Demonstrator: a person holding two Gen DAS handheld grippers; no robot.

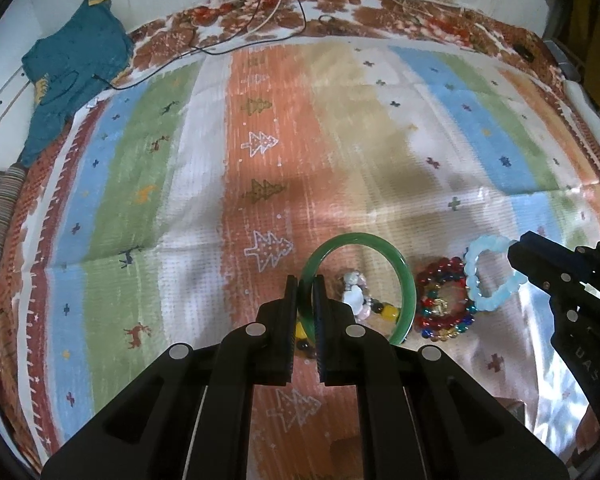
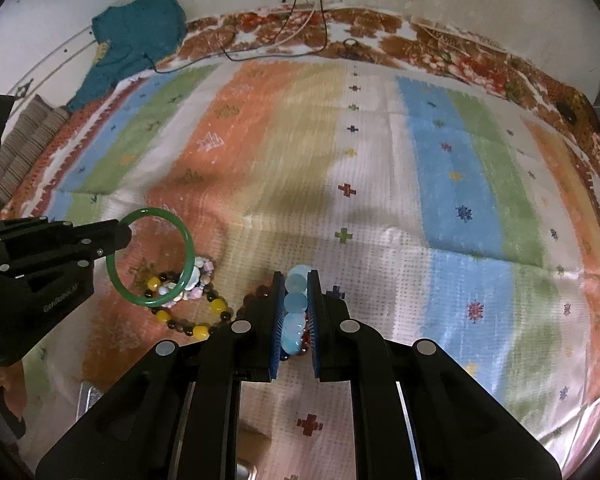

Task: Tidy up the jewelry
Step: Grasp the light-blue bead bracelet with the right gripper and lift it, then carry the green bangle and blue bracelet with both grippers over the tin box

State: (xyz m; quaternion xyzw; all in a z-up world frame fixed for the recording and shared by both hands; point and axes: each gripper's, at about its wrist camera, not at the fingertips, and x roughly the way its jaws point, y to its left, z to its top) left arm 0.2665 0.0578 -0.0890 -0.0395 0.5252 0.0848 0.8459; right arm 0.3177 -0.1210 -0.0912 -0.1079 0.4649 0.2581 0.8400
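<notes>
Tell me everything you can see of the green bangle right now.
The green bangle is a smooth, glossy closed ring, jade-like and translucent, with no beads or clasp. The left gripper is shut on its rim, holding it tilted on edge above the striped mat. Through and behind it show the pale pink-and-white bracelet and the yellow-and-dark bead bracelet; whether it touches them is unclear.

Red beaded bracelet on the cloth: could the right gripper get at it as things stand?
Probably not yet. The right gripper is shut on the light blue bead bracelet, so its jaws are occupied; the red beaded bracelet itself lies uncovered on the cloth.
</notes>
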